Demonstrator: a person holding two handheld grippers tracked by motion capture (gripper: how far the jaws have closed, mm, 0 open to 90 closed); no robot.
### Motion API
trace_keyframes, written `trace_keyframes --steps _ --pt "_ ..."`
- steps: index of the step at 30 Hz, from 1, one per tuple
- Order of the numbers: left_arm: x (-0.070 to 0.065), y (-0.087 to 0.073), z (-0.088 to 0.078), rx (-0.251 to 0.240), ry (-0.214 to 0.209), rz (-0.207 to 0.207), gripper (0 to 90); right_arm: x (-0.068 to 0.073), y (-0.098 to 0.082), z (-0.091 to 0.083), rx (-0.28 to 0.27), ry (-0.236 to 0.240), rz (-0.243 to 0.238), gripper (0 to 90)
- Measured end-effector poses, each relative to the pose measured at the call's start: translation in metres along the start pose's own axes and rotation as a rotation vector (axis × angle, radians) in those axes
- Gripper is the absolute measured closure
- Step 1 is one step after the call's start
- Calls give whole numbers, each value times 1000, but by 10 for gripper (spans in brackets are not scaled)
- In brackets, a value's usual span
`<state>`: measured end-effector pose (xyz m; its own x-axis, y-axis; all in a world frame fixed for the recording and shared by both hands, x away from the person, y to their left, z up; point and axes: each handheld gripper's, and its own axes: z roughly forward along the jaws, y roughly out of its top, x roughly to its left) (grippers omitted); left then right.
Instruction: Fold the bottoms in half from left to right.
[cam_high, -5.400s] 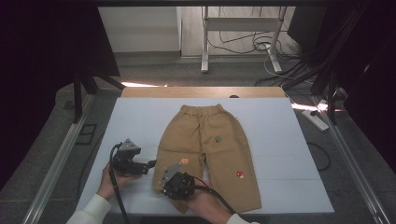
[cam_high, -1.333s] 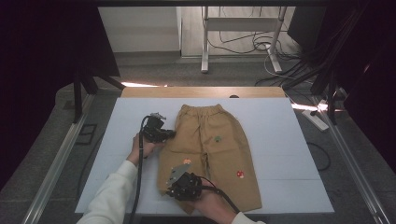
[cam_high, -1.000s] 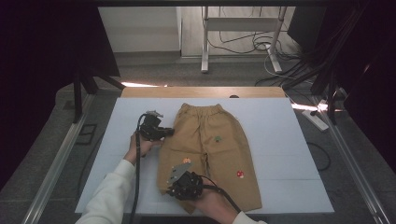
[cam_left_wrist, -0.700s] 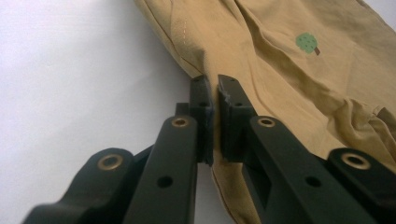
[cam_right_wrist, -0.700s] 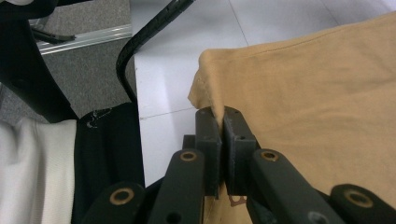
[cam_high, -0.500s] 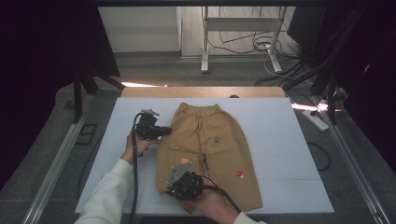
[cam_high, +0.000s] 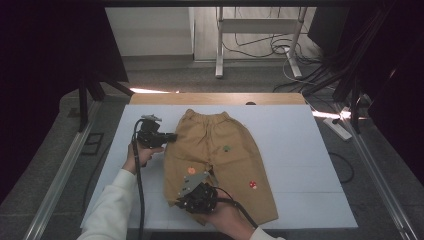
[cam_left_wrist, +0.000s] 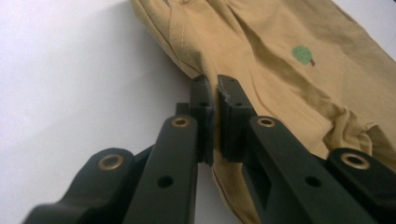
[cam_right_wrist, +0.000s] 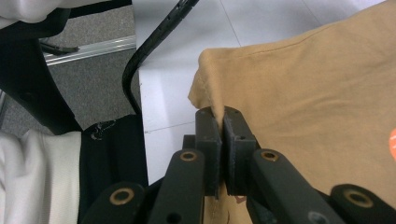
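Left gripper (cam_high: 172, 136) and right gripper (cam_high: 184, 199), both pinching the tan trousers' (cam_high: 220, 160) left-of-frame edge (cloth between pads): lift evenly, keeping the seam taut.

Left gripper (cam_high: 172, 136) held out level, right gripper (cam_high: 186, 196) near the body, both jaws clamped

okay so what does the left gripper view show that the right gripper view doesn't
The left gripper view has the green tree patch on the trousers and the left gripper shut on their side edge. The right gripper view has a white sleeve, a black cable, grey floor and the right gripper shut on a hem corner of the trousers. Both have the tan fabric lying on the white table and jaws pinching cloth.
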<state>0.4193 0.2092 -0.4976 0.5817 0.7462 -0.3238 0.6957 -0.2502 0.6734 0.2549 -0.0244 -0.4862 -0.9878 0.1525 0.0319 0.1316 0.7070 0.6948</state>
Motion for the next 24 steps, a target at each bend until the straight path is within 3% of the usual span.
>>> trace_keyframes --steps 4,11,21,24 --pt "1 0 -4 -8 7 2 849 -1 1 0 -7 -2 1 861" --pt "7 1 -30 -69 -2 -21 849 5 17 5 -38 11 -24 860" --pt "6 1 -22 -64 27 -28 847 -5 7 -8 -48 -18 14 861" --pt "4 1 -19 -67 34 -27 847 -10 0 -11 -27 -30 27 861"
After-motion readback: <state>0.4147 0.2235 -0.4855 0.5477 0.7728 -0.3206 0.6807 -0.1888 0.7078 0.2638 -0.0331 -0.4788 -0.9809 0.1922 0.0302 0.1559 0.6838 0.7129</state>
